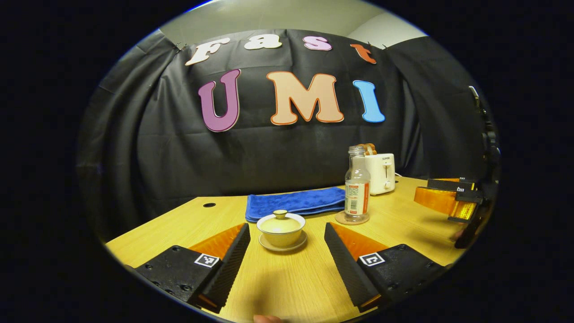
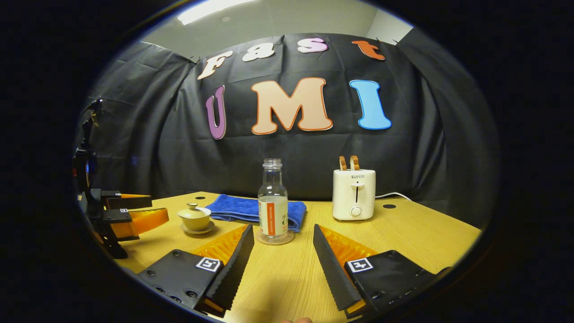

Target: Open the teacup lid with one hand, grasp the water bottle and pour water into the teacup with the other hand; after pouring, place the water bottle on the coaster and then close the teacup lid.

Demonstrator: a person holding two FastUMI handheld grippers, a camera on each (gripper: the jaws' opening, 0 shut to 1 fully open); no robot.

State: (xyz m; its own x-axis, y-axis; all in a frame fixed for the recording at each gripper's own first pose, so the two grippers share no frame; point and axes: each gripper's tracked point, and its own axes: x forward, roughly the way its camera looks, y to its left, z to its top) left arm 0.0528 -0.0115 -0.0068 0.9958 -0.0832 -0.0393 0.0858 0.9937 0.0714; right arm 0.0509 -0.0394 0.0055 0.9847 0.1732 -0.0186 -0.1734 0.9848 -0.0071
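A pale teacup (image 1: 281,232) with its lid (image 1: 281,222) on rests on a saucer straight ahead of my left gripper (image 1: 287,233), whose open fingers stand on either side, short of it. The uncapped water bottle (image 1: 357,186) stands upright on a round coaster (image 1: 352,218) to its right. In the right gripper view the bottle (image 2: 272,202) on the coaster (image 2: 274,238) is just ahead of my open right gripper (image 2: 283,233), and the teacup (image 2: 195,218) sits farther left, beside the left gripper (image 2: 134,215). The right gripper (image 1: 453,199) shows at the left gripper view's right edge.
A folded blue towel (image 1: 296,202) lies behind the cup and bottle. A white toaster (image 2: 354,194) with bread slices stands at the back right on the wooden table (image 2: 417,233). Cable holes mark the tabletop near the back.
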